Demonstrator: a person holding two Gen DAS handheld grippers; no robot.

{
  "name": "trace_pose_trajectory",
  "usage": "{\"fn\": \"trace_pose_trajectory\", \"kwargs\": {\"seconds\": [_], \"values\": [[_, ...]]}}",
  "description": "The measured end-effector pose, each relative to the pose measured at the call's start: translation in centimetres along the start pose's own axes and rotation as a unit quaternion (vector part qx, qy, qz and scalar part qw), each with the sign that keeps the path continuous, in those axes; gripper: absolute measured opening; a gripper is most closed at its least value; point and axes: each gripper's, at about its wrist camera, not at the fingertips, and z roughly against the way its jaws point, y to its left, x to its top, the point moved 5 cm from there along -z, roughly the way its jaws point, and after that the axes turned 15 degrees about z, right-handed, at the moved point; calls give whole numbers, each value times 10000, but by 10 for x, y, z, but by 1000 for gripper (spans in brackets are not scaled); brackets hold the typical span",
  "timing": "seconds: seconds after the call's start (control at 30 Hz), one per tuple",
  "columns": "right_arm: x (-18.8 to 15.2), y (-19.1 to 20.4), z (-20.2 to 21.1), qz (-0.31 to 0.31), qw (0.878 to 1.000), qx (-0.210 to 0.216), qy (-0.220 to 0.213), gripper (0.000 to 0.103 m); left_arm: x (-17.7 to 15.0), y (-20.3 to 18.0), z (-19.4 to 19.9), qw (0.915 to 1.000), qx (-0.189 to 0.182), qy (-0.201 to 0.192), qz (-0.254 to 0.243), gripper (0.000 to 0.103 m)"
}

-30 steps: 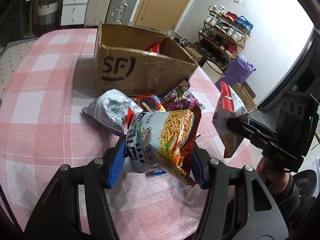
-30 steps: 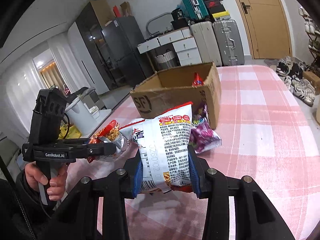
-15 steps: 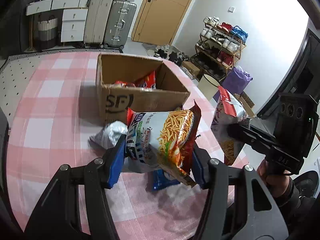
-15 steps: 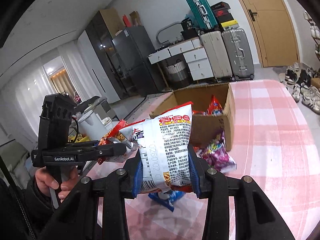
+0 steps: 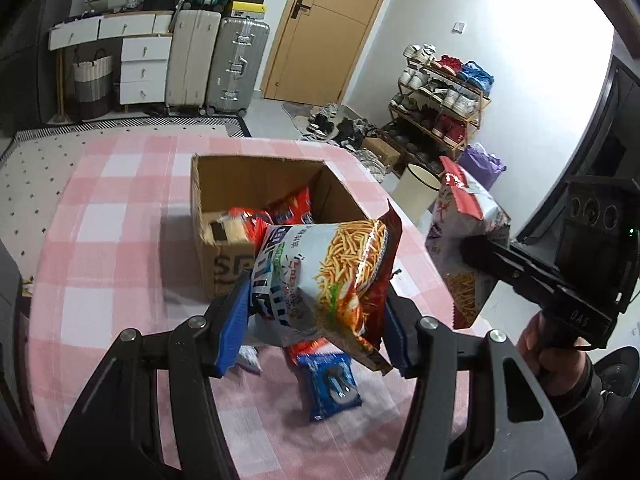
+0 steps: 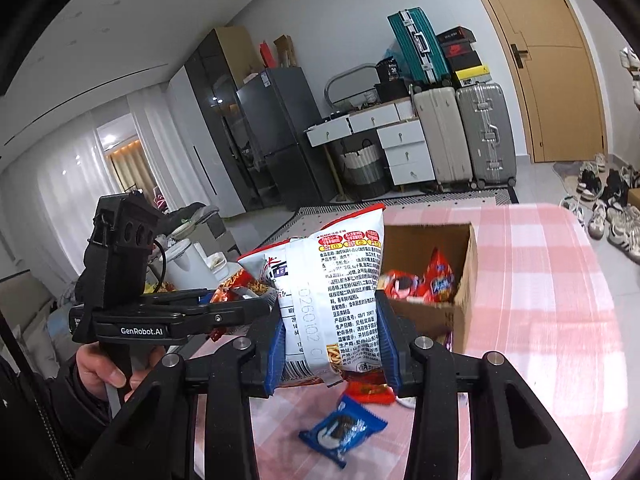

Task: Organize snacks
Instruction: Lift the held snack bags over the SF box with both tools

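Note:
My left gripper (image 5: 316,332) is shut on a red and white bag of noodle-stick snacks (image 5: 328,280), held in the air before the open cardboard box (image 5: 256,184). My right gripper (image 6: 330,348) is shut on a second, similar snack bag (image 6: 332,280), seen from its printed back, also lifted near the box (image 6: 460,280). The box holds several red snack packets (image 6: 436,280). Each gripper shows in the other's view: the right one (image 5: 472,256) with its bag (image 5: 464,216), the left one (image 6: 256,302).
A blue cookie packet (image 5: 332,384) lies on the pink checked tablecloth (image 5: 120,264) below the grippers; it also shows in the right wrist view (image 6: 344,432), next to a red packet (image 6: 372,390). Suitcases, drawers and a shoe rack stand beyond the table.
Both grippers have risen with their bags and now look down into the box. The loose packets by the box have dropped mostly out of sight.

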Motion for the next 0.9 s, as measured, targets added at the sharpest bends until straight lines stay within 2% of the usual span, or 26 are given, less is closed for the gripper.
{"fn": "trace_pose_trajectory", "kwargs": {"seconds": [0.5, 0.9], "values": [[50, -32, -19, -109, 9998, -104, -114, 39, 76, -17, -17, 9999, 108, -88, 77, 55], [83, -66, -65, -78, 9995, -172, 238, 39, 137, -29, -60, 9996, 276, 24, 107, 55]]}}
